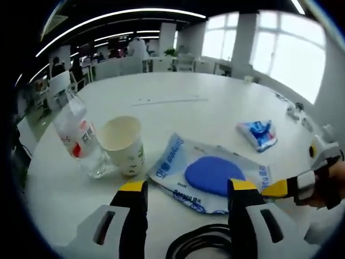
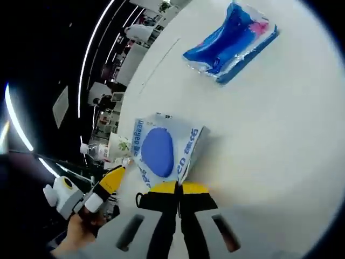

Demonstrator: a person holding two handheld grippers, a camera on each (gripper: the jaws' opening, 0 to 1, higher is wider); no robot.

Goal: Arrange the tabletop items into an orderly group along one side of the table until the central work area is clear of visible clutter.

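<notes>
A white and blue wipes pack [image 1: 210, 175] with a blue oval lies flat on the white table, right in front of my left gripper [image 1: 187, 186], whose yellow-tipped jaws stand open on either side of its near edge. My right gripper [image 1: 277, 188] reaches in from the right to the pack's edge. In the right gripper view my right gripper [image 2: 179, 188] is shut on the corner of the wipes pack [image 2: 161, 148]. A paper cup [image 1: 124, 143] and a tilted clear water bottle [image 1: 78, 137] stand to the left. A small blue packet [image 1: 259, 134] lies farther back.
The round white table [image 1: 178, 102] stretches bare toward its far edge. A black cable loop [image 1: 199, 243] hangs near my left jaws. Small items [image 1: 296, 110] sit at the right rim. Desks, chairs and people fill the office behind. The left gripper [image 2: 114, 175] is held by a hand [image 2: 81, 229].
</notes>
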